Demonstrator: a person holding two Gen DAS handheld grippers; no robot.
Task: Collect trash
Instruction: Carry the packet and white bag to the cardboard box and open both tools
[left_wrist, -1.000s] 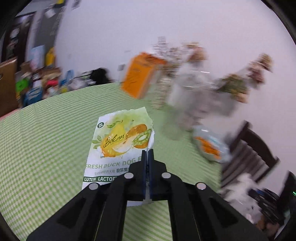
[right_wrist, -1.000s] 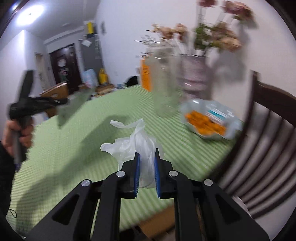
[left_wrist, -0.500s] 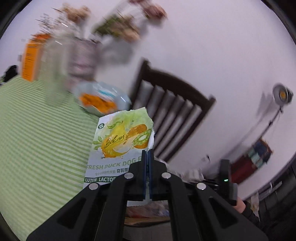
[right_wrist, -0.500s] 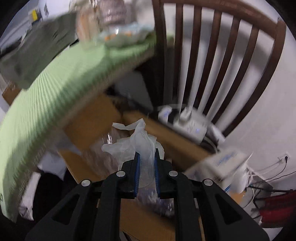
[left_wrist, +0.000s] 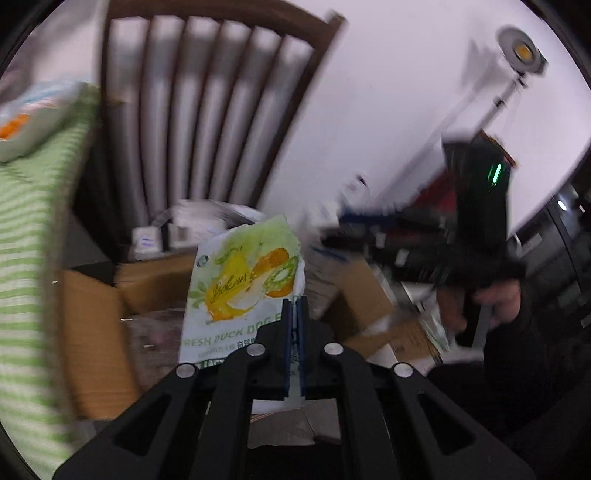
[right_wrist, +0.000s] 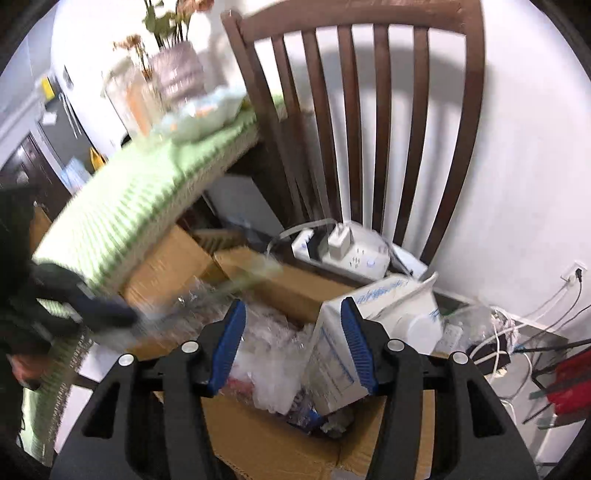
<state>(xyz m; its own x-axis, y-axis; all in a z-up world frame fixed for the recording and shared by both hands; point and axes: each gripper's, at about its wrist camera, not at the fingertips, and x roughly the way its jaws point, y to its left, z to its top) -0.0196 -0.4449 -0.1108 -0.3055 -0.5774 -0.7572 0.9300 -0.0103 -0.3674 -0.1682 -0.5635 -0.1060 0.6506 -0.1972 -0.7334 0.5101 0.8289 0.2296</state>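
The left tongs are clamped on the lower edge of a flat dog food pouch, held in the air over the cardboard box beside the table; the right tongs stand wide apart above that box with nothing between them. The pouch looks light, thin and floppy, likely slick, so an edge pinch suits it. Motion blur smears the left view, and the pouch's bottom is hidden behind the tongs

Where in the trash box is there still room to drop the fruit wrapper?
The cardboard box is crowded: clear plastic in the middle, a white carton to the right. The freest gap lies above the plastic, beside the far flap. The wrapper hangs nearby.
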